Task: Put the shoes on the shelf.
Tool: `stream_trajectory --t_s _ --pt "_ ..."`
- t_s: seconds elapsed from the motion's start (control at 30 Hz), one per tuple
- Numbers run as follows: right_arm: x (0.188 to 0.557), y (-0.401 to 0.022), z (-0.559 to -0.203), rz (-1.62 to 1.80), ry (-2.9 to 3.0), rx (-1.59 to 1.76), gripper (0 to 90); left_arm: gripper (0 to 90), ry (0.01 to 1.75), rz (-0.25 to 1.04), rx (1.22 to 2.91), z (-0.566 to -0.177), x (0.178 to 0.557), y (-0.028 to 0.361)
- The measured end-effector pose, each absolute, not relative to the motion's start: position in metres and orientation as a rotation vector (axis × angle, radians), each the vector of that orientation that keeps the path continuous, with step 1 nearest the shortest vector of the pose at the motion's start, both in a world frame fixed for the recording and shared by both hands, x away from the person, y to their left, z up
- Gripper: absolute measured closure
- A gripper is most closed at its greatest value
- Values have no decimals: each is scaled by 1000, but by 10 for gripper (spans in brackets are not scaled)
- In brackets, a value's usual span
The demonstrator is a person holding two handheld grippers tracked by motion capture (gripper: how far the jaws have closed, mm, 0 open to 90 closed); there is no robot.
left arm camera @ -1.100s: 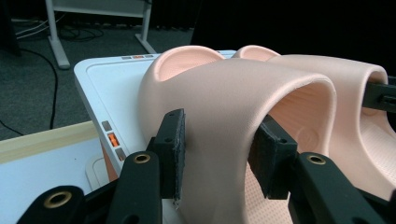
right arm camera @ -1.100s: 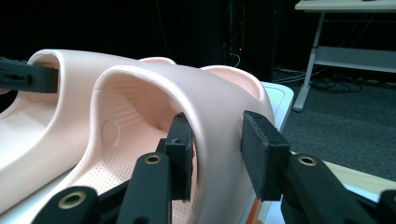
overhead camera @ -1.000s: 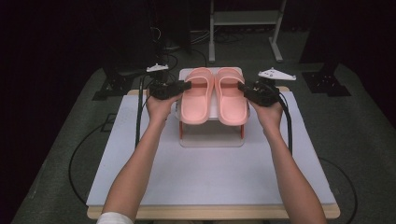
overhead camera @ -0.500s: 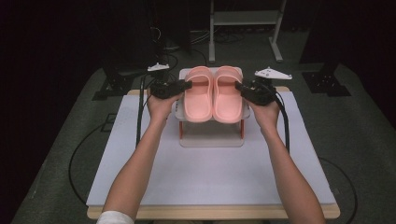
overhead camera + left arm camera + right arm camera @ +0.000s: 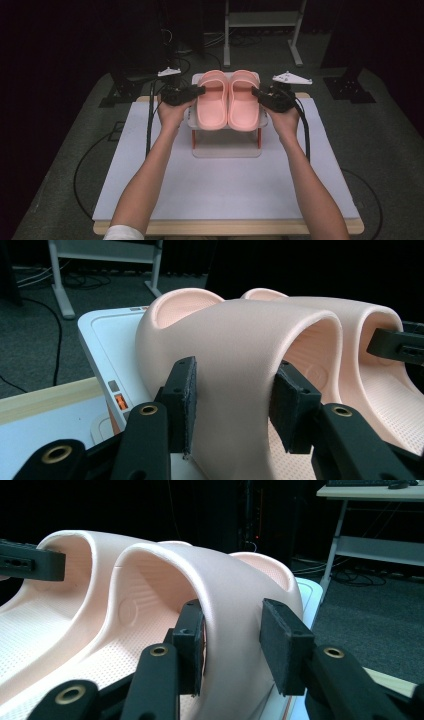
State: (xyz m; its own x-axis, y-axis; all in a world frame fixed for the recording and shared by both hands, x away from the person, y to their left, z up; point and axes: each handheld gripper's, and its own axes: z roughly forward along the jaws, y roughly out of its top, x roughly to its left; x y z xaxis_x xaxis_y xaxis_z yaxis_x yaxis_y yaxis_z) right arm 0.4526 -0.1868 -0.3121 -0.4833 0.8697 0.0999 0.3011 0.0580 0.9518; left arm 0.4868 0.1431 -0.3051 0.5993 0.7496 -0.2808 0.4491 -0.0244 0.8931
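We see two pink slippers (image 5: 228, 101) side by side on a small white stand (image 5: 227, 148) with orange legs, toward the far middle of the desk (image 5: 220, 192). The left gripper (image 5: 192, 93) sits at the outer edge of the left slipper (image 5: 240, 365); in the left gripper view its pads (image 5: 182, 405) straddle the strap, one touching the strap's outer side and the other set inside the arch, so whether they press we cannot tell. The right gripper (image 5: 260, 95) meets the right slipper (image 5: 220, 595) the same way: in its own view one pad lies against the strap's inner side while the outer pad (image 5: 282, 642) stands a little off it, so that grip looks slack. The jaws of both have just been easing apart, with the straps between them.

The desk has a pale lavender-white top with a wooden edge. It stands on grey carpet (image 5: 385, 135) crossed by black cables (image 5: 85, 165). Beyond it the room is dark, with a metal frame (image 5: 262, 22) at the back.
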Motion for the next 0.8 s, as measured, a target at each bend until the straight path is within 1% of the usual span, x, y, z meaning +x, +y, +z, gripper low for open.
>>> stream_trajectory --t_s 0.17,0.3,0.47,0.63,0.8 --pt "452 -189 -315 1441 1838 1175 591 528 1003 300 1642 -306 485 145" --pt "450 -189 -316 1439 1845 1172 591 536 1002 306 1646 -305 484 145" --pt "447 -191 -316 1447 1849 1164 610 593 999 310 1658 -306 483 147" --pt "444 -191 -318 1444 1851 1170 642 636 993 354 1662 -307 481 145" --pt "446 -189 -317 1426 1843 1171 651 639 995 362 1657 -307 483 145"
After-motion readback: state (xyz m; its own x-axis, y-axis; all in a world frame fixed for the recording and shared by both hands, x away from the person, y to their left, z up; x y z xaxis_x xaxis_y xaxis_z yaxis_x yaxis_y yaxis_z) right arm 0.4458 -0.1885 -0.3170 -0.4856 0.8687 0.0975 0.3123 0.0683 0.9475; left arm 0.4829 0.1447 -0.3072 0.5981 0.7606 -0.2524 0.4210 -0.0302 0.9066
